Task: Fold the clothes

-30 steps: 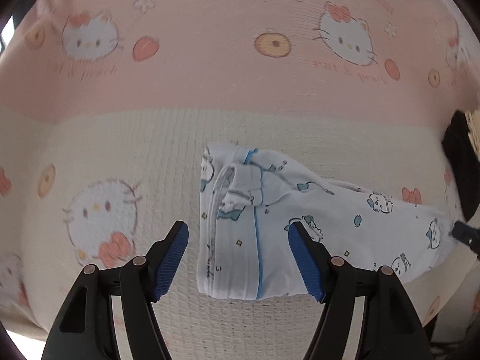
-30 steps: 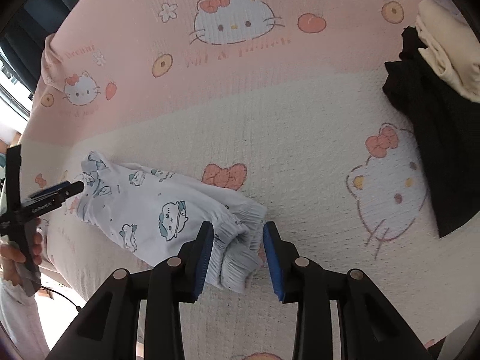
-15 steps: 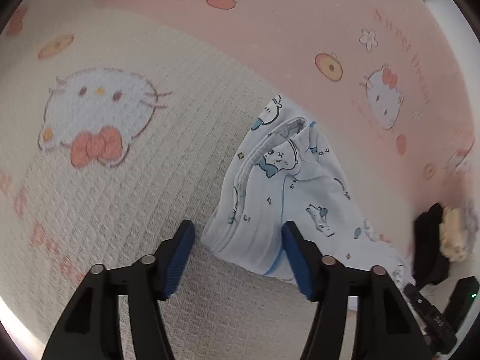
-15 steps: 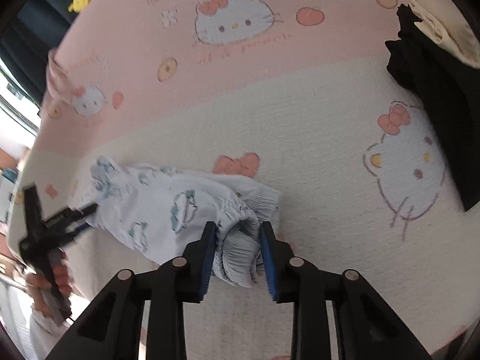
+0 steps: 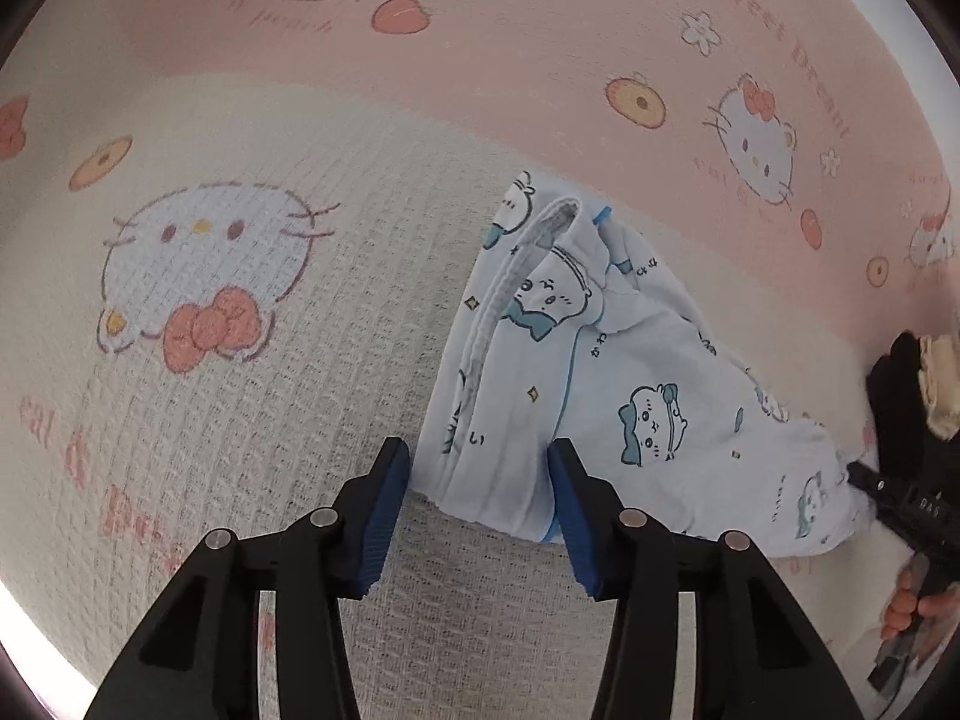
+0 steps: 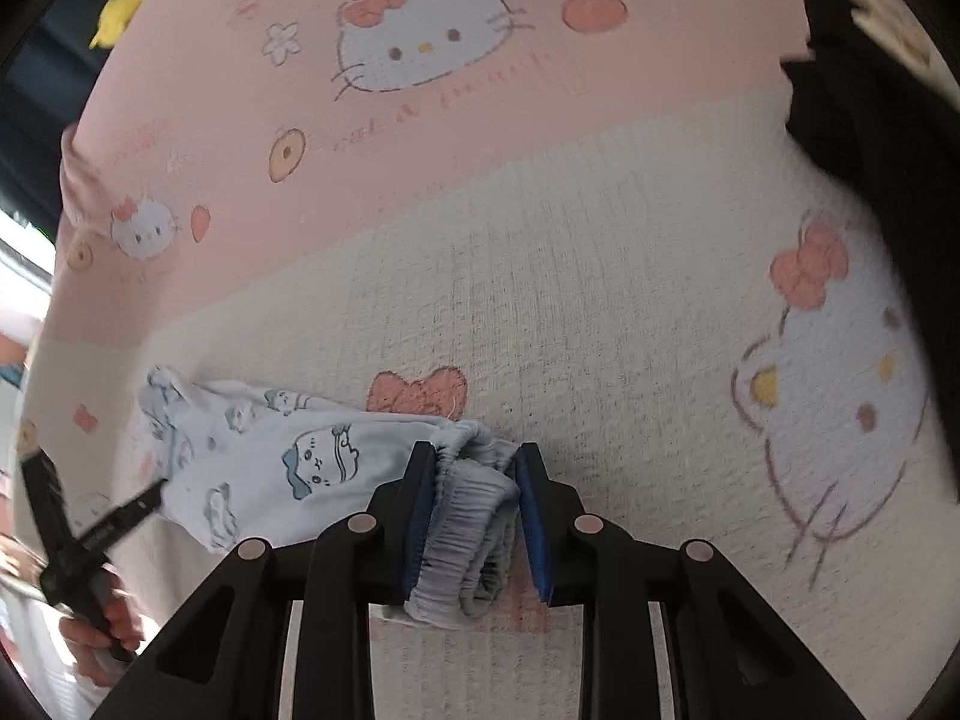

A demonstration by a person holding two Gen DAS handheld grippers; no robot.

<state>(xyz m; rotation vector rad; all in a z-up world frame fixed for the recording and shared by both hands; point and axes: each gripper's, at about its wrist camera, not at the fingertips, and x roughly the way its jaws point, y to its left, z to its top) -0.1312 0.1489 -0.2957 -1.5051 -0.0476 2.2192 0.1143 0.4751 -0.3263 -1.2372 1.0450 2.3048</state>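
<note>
Now the little printed pants lie lengthwise on the bed: right gripper seemingly pinching the gathered cuff, left gripper closing around the waist end.

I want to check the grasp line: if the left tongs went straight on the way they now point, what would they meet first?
Most likely the light blue printed garment: its near folded edge already lies between the closing pads of the left tongs. The bedspread lies right beneath, though depth is hard to judge here.

Home bedroom, cartoon-cat bedspread, plush toy
</note>
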